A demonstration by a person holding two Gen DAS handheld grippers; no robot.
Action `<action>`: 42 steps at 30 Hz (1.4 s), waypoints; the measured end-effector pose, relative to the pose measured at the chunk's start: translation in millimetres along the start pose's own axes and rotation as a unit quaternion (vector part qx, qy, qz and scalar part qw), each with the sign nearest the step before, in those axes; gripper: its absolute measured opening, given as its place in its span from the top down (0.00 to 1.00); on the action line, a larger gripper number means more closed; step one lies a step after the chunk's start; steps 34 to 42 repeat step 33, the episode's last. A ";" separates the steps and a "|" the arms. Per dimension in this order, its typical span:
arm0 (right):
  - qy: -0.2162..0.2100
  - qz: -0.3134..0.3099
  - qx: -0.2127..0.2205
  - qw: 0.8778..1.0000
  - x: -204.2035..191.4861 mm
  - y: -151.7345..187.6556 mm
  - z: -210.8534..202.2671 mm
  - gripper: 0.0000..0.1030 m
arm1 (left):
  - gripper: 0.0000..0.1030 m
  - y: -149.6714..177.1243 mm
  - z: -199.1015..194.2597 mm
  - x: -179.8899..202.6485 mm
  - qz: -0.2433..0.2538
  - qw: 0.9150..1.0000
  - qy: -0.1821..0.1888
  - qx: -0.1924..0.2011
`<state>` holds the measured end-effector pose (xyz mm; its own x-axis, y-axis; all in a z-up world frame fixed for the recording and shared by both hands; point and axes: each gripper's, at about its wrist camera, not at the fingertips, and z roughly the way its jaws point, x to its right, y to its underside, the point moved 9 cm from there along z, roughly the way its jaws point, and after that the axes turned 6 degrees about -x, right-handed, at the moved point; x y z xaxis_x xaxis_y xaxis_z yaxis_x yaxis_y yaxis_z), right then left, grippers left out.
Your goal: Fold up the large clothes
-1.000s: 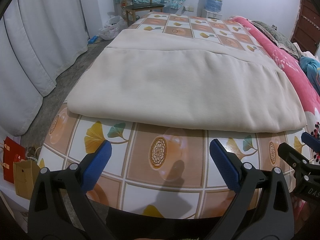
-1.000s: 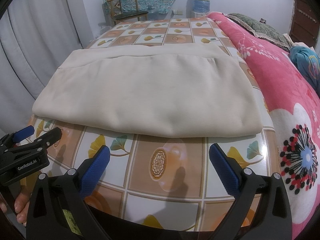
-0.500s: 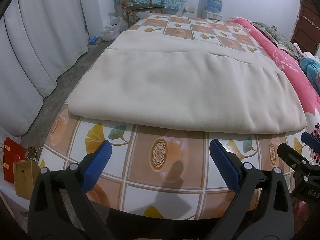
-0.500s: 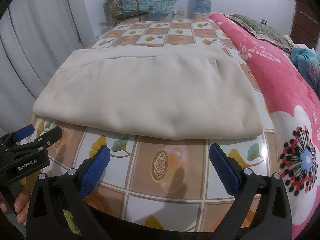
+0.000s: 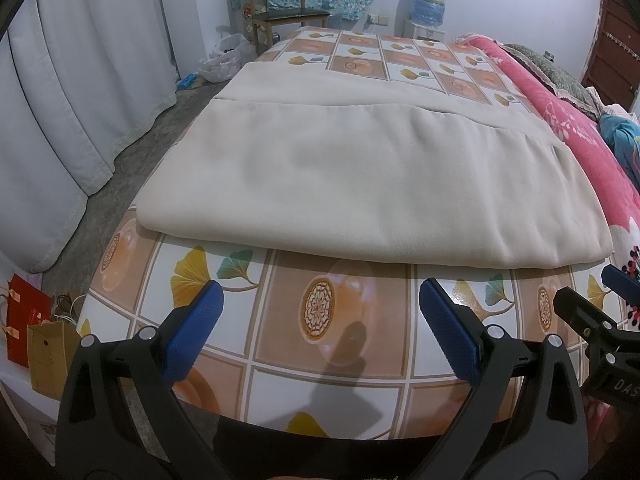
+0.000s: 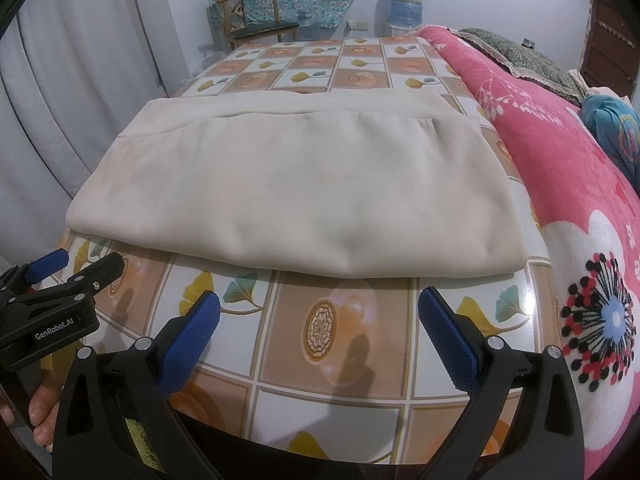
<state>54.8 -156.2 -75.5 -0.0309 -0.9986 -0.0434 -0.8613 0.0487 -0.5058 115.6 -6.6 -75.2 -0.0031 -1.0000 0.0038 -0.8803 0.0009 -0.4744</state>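
Two grippers, left gripper [image 5: 320,308] and right gripper [image 6: 319,307], fingers spread, empty; one folded beige garment [image 5: 372,184] on table [image 5: 280,340].

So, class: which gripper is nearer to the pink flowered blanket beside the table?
Right. The right gripper hangs over the table's near edge with the pink blanket just to its right; the left gripper is further left, beyond the right one.

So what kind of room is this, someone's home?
Most likely a bedroom in a home. A bed with a pink flowered blanket sits beside the table holding the beige cloth, with curtains, a wooden chair and a water dispenser by the wall.
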 end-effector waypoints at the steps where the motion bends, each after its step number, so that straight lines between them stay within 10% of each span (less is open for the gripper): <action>1: 0.000 0.000 0.000 1.000 -0.6 -0.2 0.2 0.06 | 0.08 -1.5 -0.1 -0.8 0.000 1.000 0.000 0.000; 42: -0.001 -0.001 0.000 1.000 -2.5 1.0 1.4 0.06 | 0.08 -0.1 -1.5 -2.8 0.000 1.000 -0.001 0.001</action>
